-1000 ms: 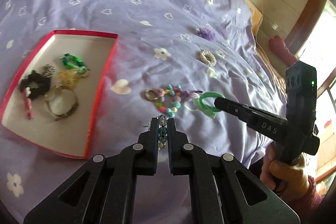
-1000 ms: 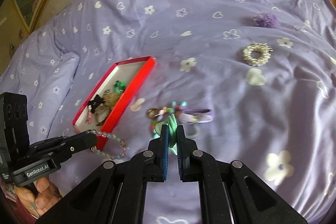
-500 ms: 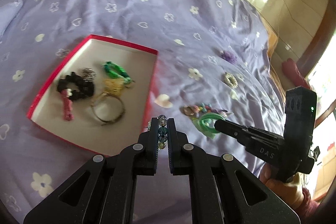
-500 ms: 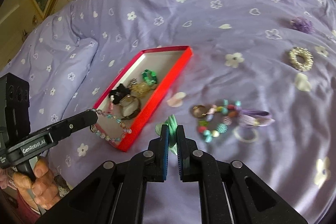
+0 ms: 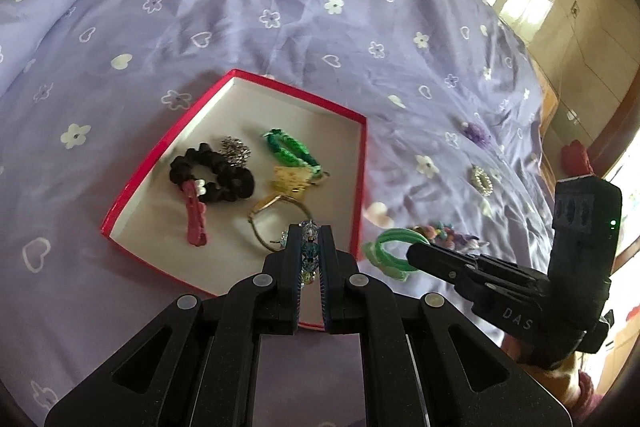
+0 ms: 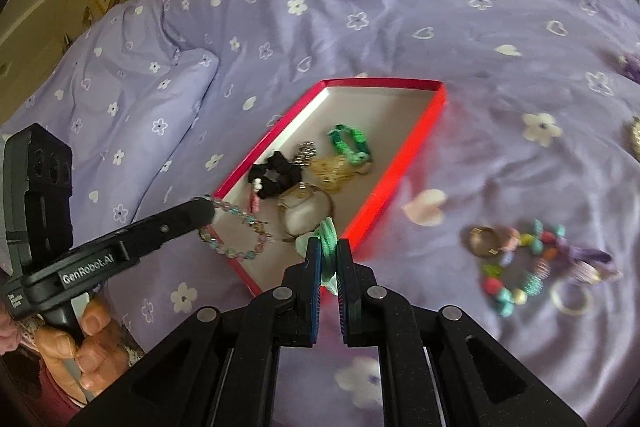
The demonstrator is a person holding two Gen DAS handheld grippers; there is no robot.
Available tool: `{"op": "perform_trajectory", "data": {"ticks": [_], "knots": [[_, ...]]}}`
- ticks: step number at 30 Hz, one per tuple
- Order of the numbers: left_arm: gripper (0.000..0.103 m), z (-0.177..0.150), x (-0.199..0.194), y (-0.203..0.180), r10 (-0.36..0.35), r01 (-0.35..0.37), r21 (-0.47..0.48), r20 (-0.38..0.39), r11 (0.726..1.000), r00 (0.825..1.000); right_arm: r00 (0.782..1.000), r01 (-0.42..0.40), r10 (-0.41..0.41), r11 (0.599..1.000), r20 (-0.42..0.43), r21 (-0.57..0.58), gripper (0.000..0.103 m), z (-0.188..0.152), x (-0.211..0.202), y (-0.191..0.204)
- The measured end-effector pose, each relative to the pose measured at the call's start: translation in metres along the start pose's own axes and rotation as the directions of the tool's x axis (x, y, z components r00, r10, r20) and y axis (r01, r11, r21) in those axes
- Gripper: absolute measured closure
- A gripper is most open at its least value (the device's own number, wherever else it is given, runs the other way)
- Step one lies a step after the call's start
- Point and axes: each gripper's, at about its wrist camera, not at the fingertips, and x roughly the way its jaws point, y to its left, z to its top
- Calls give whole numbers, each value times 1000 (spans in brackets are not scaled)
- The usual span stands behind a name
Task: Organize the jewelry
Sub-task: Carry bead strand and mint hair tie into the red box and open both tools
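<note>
Left gripper [image 5: 310,247] pinches a bead bracelet [image 6: 236,231] hanging over the box [image 5: 362,163], whose long axis runs 7-to-1 o'clock; right gripper [image 6: 329,259] clamps a green band [image 5: 390,251].

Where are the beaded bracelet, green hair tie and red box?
beaded bracelet [image 6: 240,235], right wrist view, hanging bead loop
green hair tie [image 5: 390,251], left wrist view, loop's band
red box [image 6: 404,171], right wrist view, right wall

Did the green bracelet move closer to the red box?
Yes. The right gripper carried the green bracelet from beside the colorful beads leftward to the red box, now at its rim.
</note>
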Motion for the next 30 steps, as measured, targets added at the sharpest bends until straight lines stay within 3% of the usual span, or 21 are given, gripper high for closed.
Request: {"op": "perform_trajectory", "data": {"ticks": [13,30], "knots": [[97,-7,22,34,31,-34,-61,-50,998,998,994,-29,22,998,-110,-61,96,5,59,27],[97,-16,42,71,120,-129,-98,-95,987,988,989,7,-15,999,-146,-53,92,3,76,18]]}}
